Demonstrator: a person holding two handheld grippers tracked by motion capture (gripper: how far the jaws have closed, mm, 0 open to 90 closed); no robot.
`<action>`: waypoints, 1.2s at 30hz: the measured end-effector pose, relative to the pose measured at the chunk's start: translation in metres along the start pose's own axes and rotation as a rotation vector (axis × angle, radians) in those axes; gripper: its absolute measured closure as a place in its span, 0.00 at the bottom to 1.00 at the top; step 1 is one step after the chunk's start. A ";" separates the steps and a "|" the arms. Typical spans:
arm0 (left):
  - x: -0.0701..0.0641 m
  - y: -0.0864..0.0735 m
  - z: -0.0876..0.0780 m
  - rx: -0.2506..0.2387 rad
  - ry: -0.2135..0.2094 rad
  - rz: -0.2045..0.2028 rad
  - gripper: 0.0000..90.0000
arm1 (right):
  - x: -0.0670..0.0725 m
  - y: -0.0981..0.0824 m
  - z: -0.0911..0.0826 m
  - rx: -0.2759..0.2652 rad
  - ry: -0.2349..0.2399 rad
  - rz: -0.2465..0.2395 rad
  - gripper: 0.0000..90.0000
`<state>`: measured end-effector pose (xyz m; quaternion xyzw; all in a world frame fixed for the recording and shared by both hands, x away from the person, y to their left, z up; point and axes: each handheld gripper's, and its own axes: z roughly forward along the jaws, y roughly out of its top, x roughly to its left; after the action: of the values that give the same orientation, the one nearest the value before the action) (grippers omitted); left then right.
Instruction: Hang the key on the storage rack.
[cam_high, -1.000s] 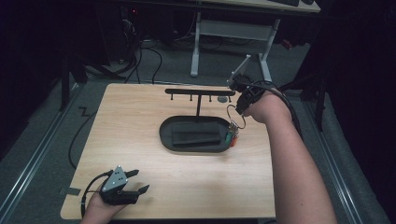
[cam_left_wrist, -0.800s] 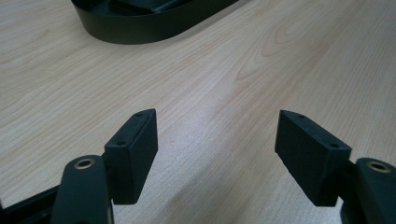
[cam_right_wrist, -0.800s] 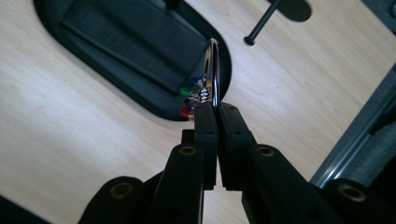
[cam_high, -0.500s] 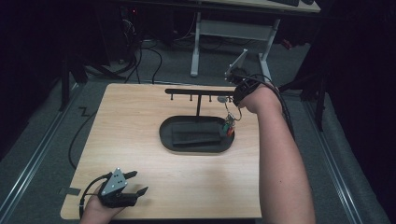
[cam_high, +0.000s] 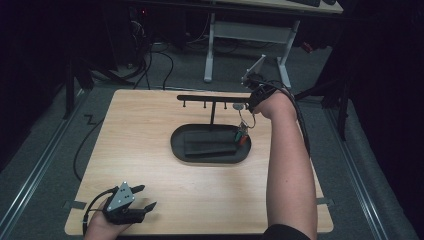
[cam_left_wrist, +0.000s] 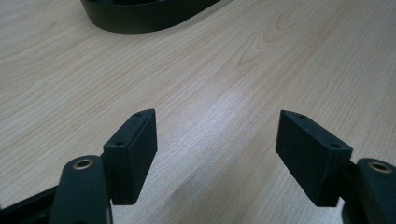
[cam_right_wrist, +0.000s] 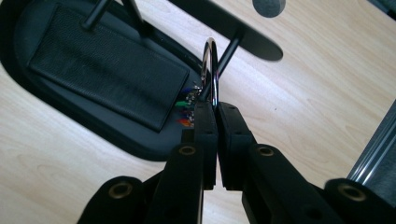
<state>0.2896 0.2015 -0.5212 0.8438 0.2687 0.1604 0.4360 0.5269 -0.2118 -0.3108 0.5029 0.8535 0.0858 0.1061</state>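
Note:
My right gripper (cam_high: 243, 108) (cam_right_wrist: 215, 110) is shut on a metal key ring (cam_right_wrist: 211, 60) (cam_high: 245, 120). The ring stands up from the pads right beside a peg under the right end of the black rack bar (cam_right_wrist: 224, 23) (cam_high: 210, 98); I cannot tell whether they touch. Small coloured tags (cam_high: 241, 136) (cam_right_wrist: 186, 113) hang from the ring over the right end of the black oval tray (cam_high: 176, 146) (cam_right_wrist: 116, 140). My left gripper (cam_high: 146, 196) (cam_left_wrist: 215, 140) rests at the table's front left, open with only bare wood between its pads.
A flat black pad (cam_right_wrist: 107, 70) (cam_high: 207, 144) lies in the tray, and the rack's post rises from it. A small grey round piece (cam_right_wrist: 268, 5) sits on the table beyond the bar's end. The tray's rim (cam_left_wrist: 140, 18) lies well ahead of the left gripper.
The right hand has carried the ring and tags back and slightly left, closer to the rack bar's right end. The left gripper has stayed put.

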 end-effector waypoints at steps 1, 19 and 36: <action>0.000 0.000 0.000 -0.004 0.002 -0.001 0.33 | -0.001 0.001 0.001 -0.005 -0.007 -0.002 0.98; 0.000 0.002 0.001 -0.009 0.000 0.007 0.33 | 0.004 -0.002 -0.006 -0.095 -0.110 0.020 0.78; -0.004 0.004 0.003 -0.011 -0.011 0.022 0.31 | 0.019 -0.046 0.003 -0.237 -0.106 -0.011 0.32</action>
<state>0.2889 0.1954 -0.5195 0.8453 0.2561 0.1617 0.4402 0.4796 -0.2169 -0.3269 0.4858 0.8334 0.1587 0.2102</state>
